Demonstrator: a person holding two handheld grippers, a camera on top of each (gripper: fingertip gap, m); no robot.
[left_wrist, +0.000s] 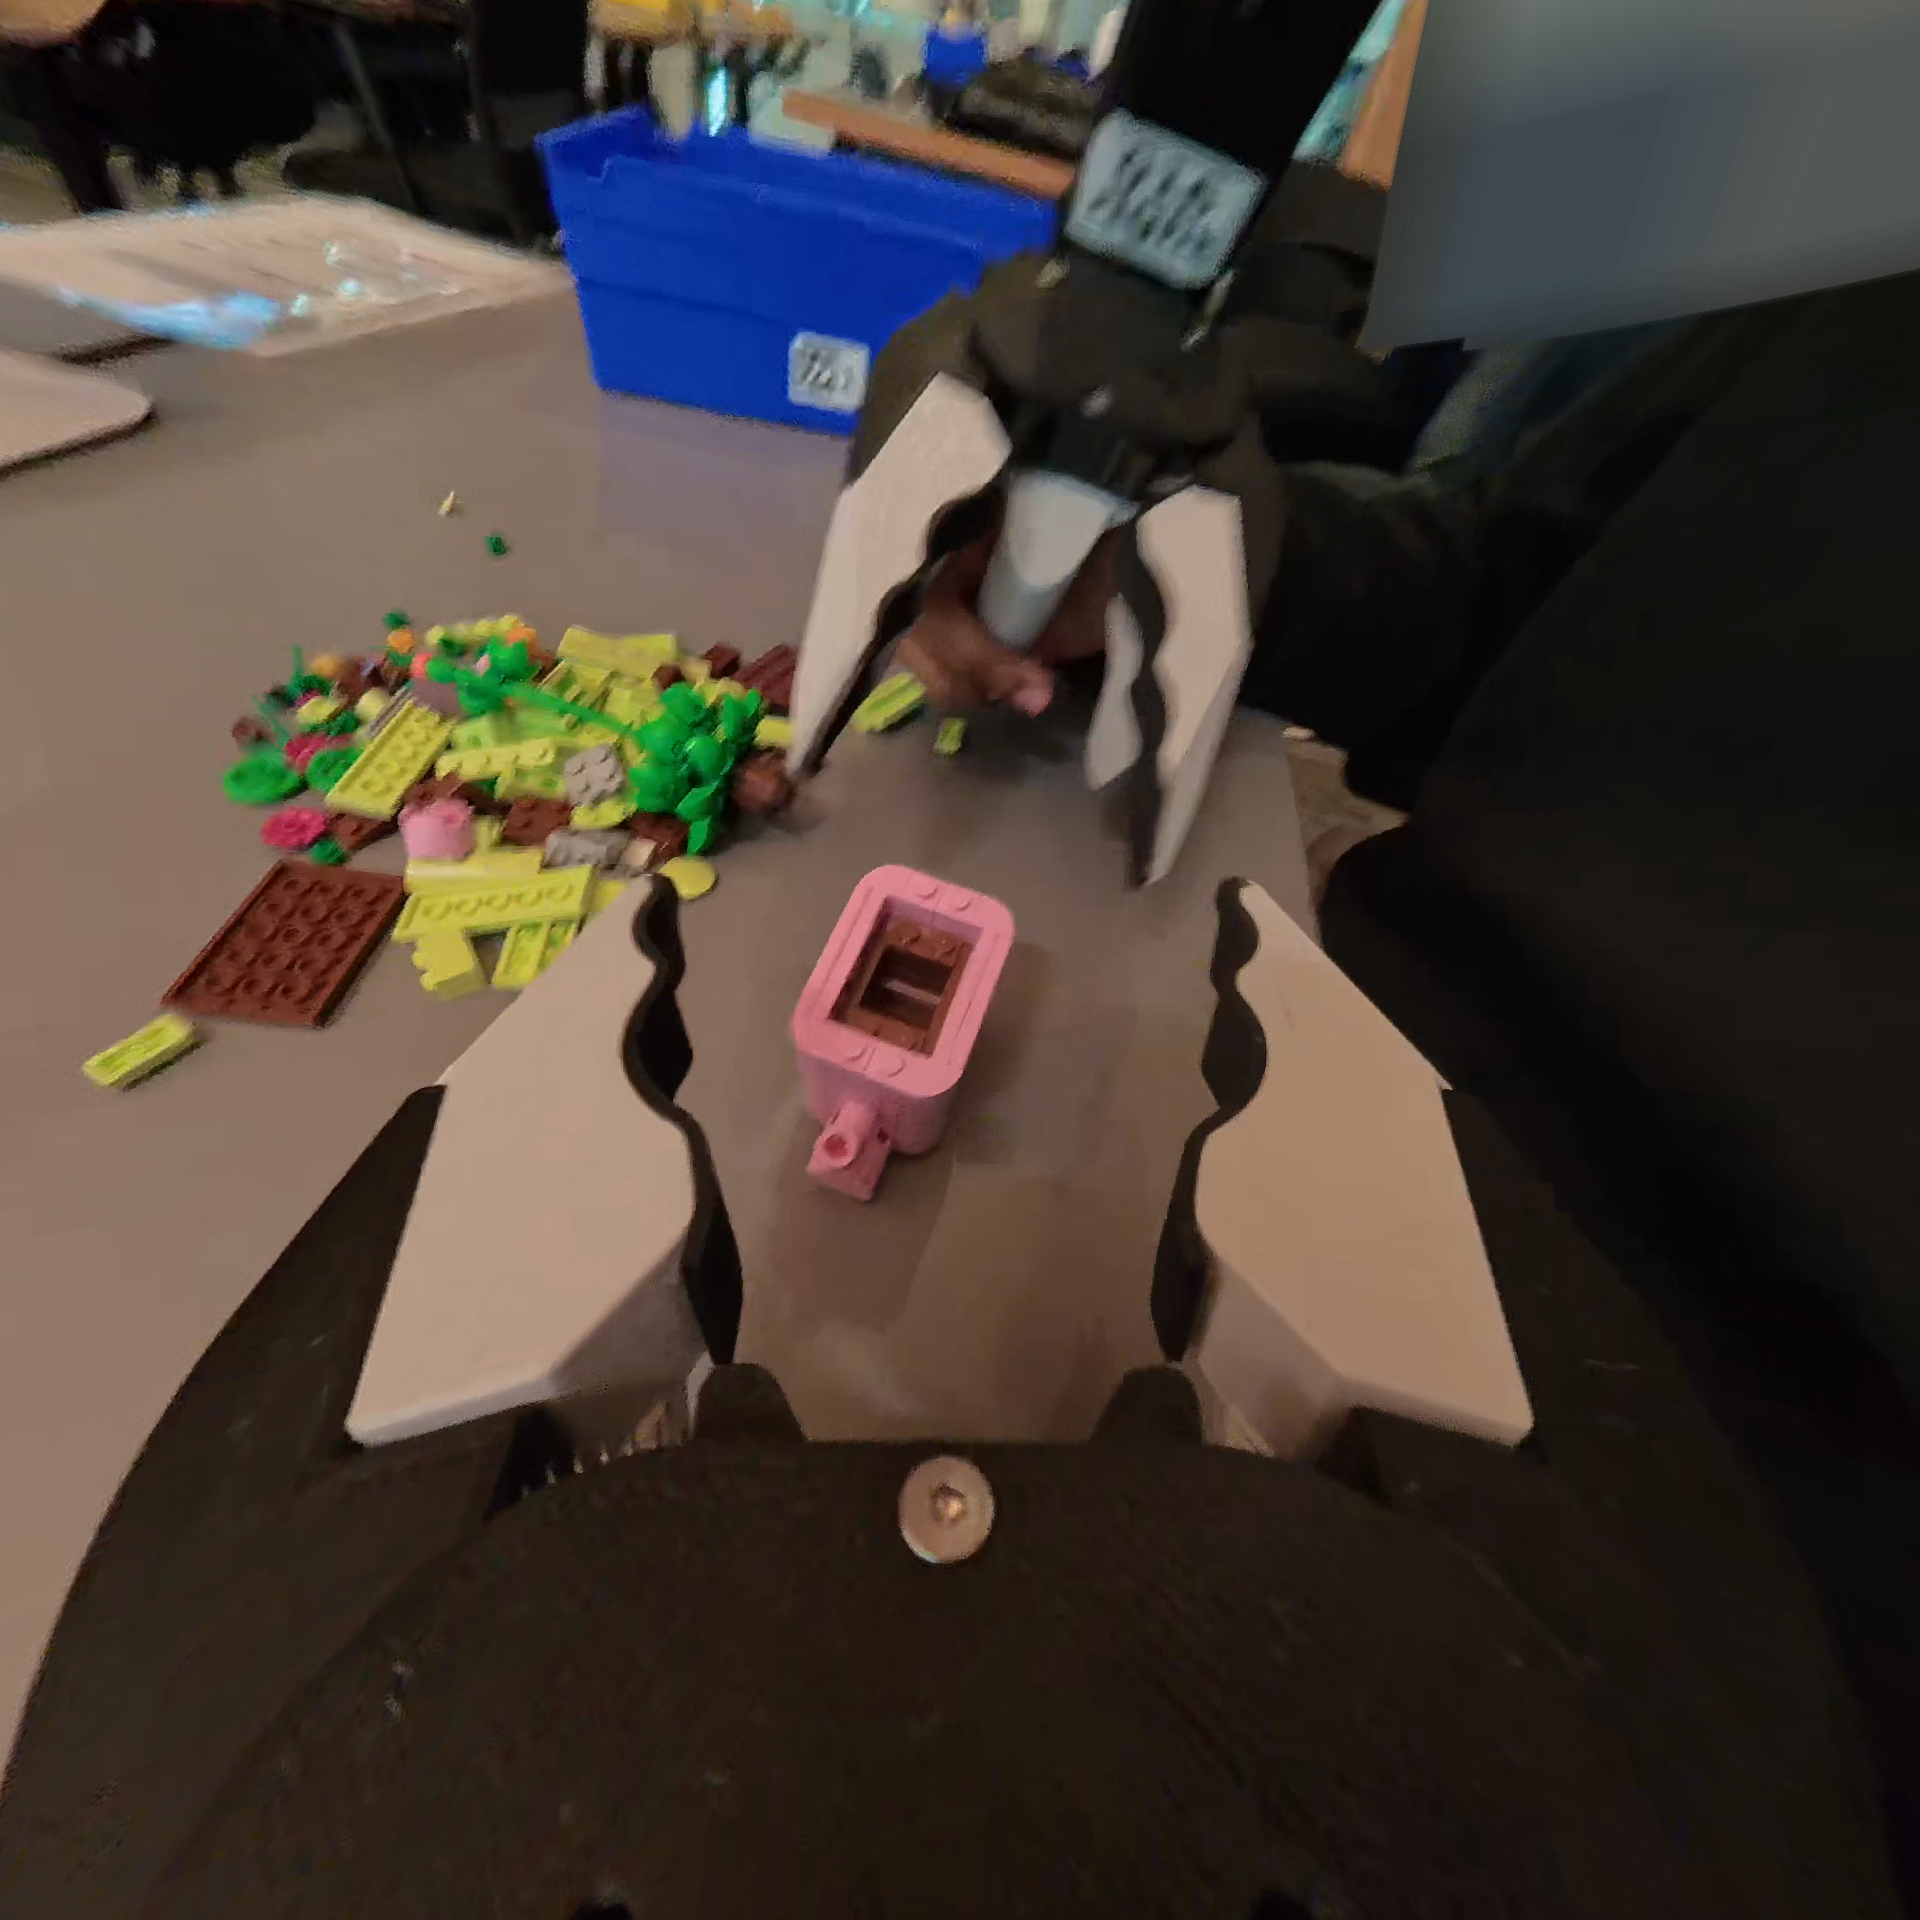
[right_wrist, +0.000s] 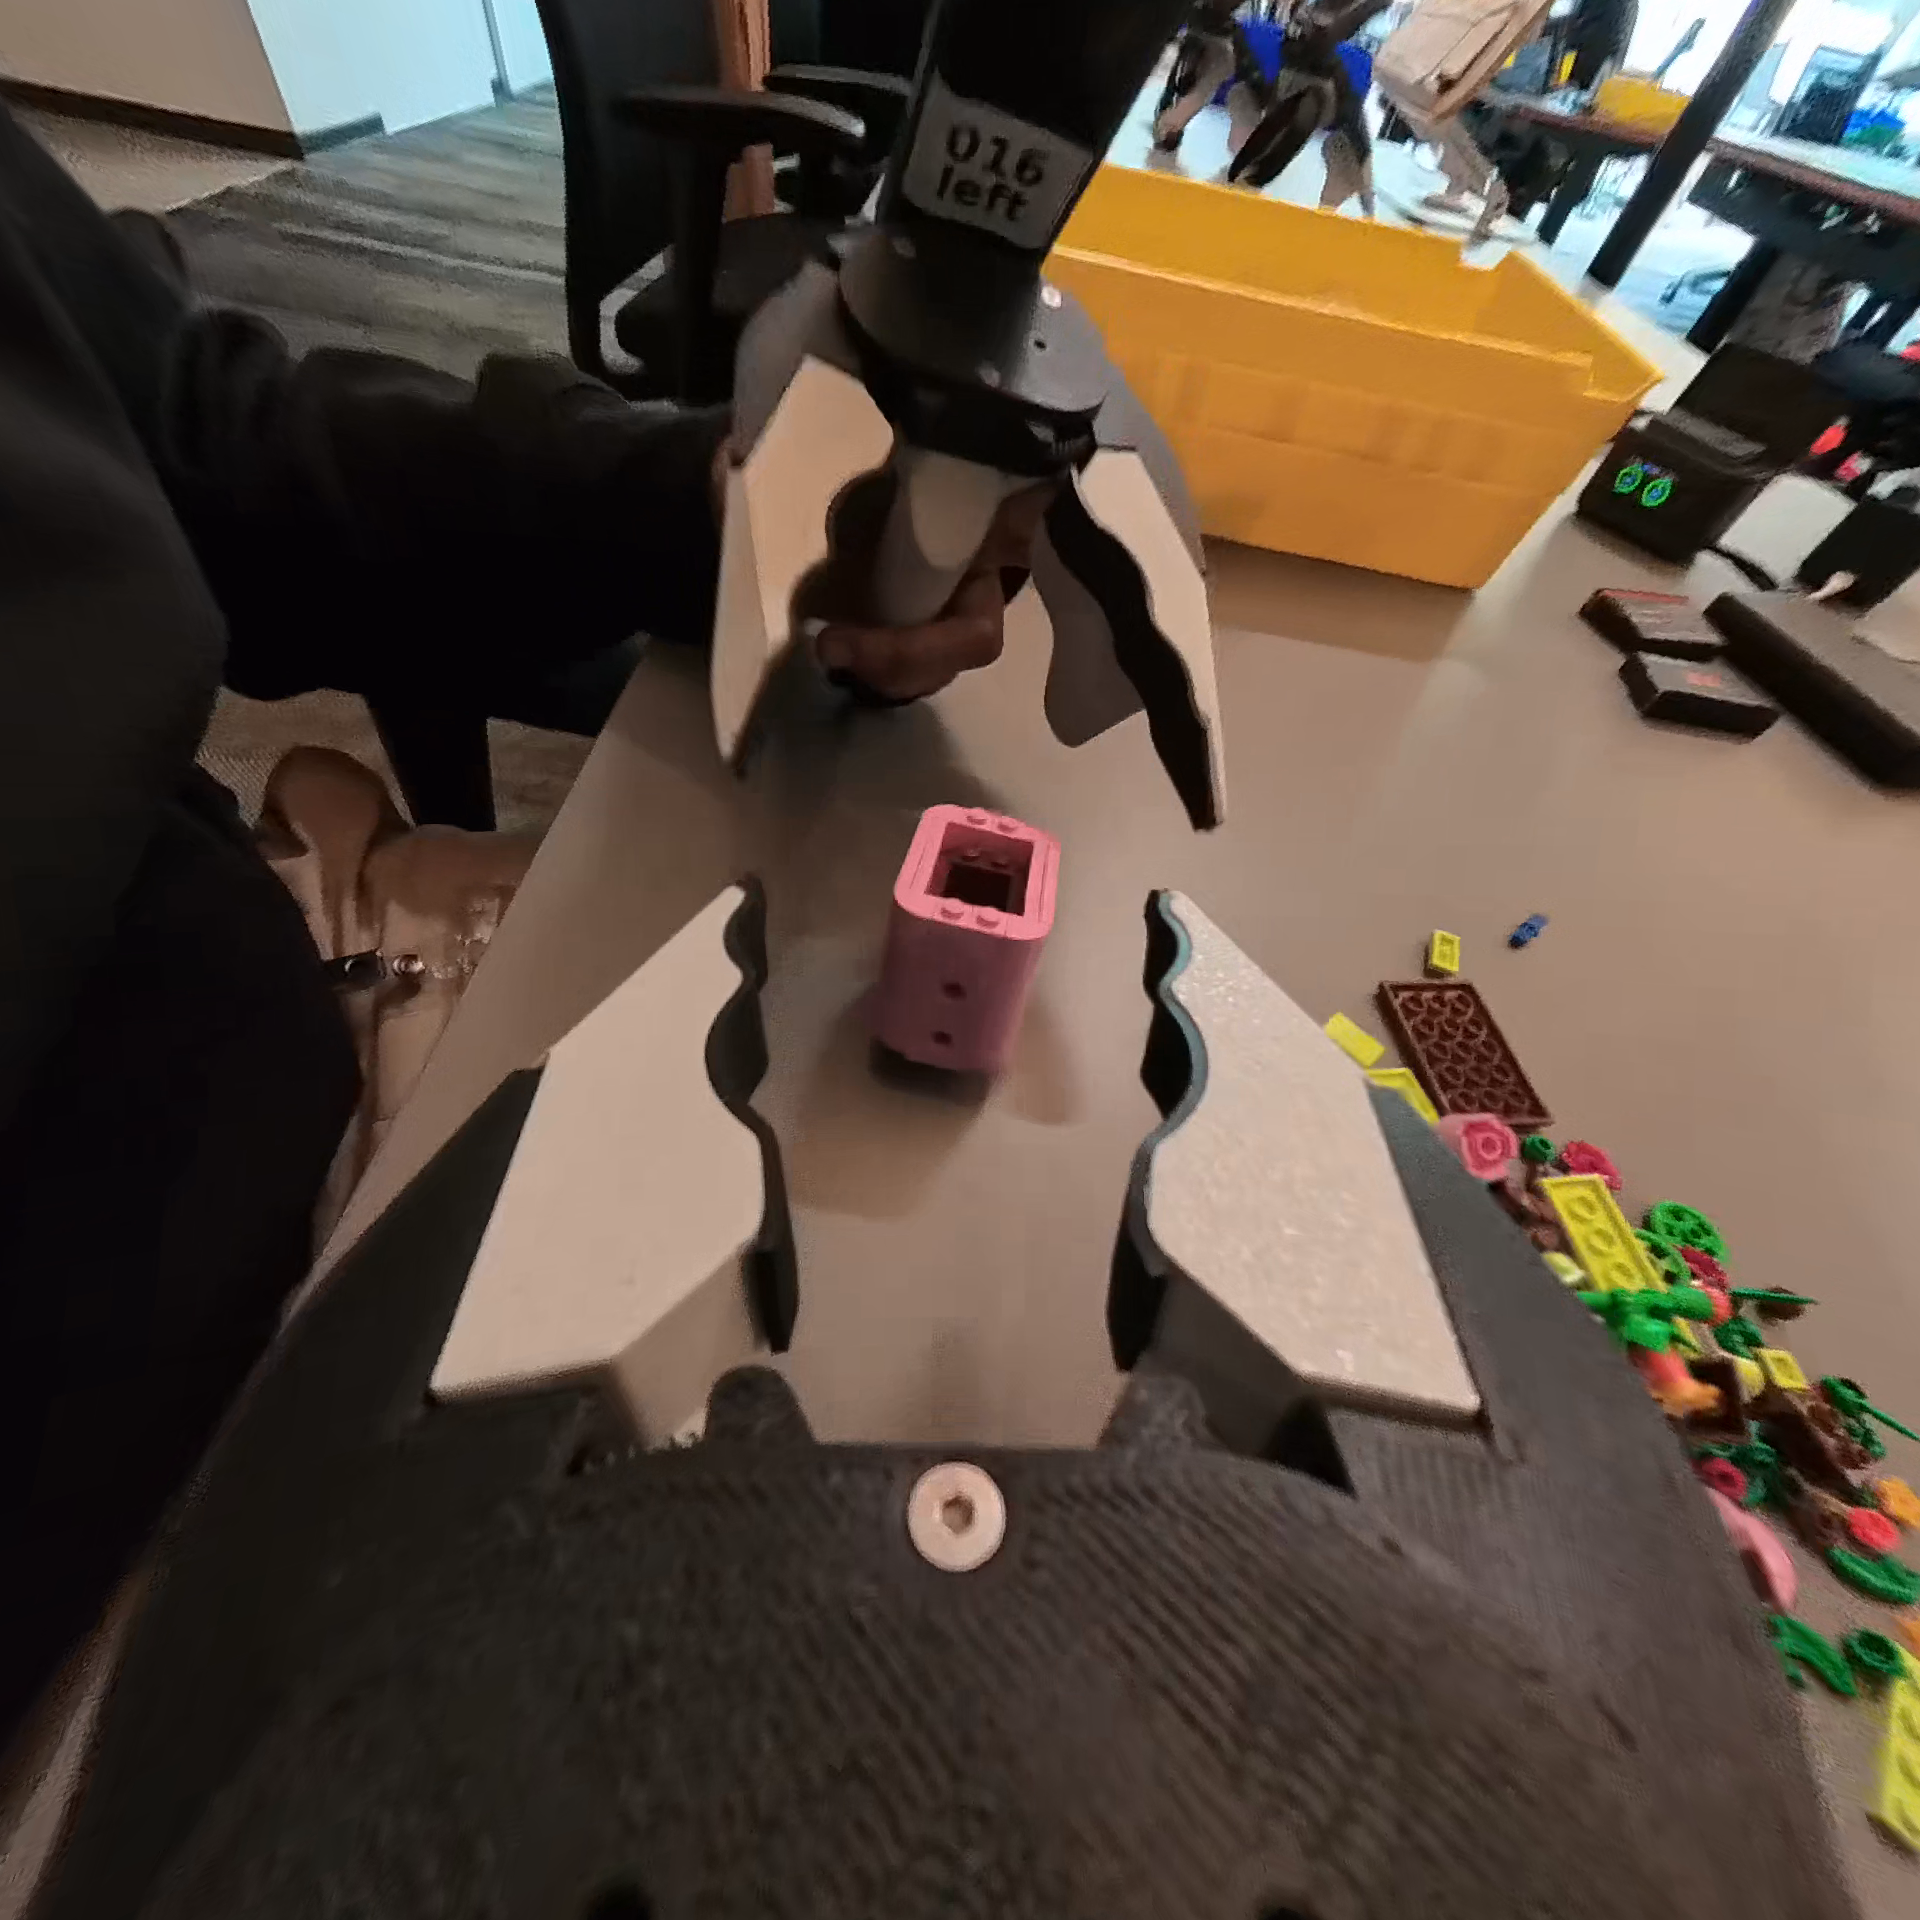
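A pink hollow brick-built box (left_wrist: 902, 1013) with a brown inside and a small pink spout stands upright on the grey table (left_wrist: 260, 499). It also shows in the right wrist view (right_wrist: 966, 951). My left gripper (left_wrist: 945, 894) is open and empty, its fingertips just short of the box. My right gripper (right_wrist: 951, 899) is open and empty, facing the box from the opposite side. Each gripper shows across from the other: the right gripper (left_wrist: 971, 821) in the left wrist view, the left gripper (right_wrist: 971, 800) in the right wrist view. The box stands between them, touched by neither.
A pile of green, lime, brown and pink bricks (left_wrist: 520, 758) lies beside the box, with a brown plate (left_wrist: 286, 940); the pile also shows in the right wrist view (right_wrist: 1714, 1330). A blue bin (left_wrist: 769, 270) and a yellow bin (right_wrist: 1340, 384) stand farther back. Black boxes (right_wrist: 1704, 665) lie at the right. The table edge (right_wrist: 540, 894) is close. Less than 4 cm separates the two grippers' tips. The brown plate (left_wrist: 286, 940) is about 12 cm from my left fingertips. The right camera catches it too, in the right wrist view (right_wrist: 1461, 1038).
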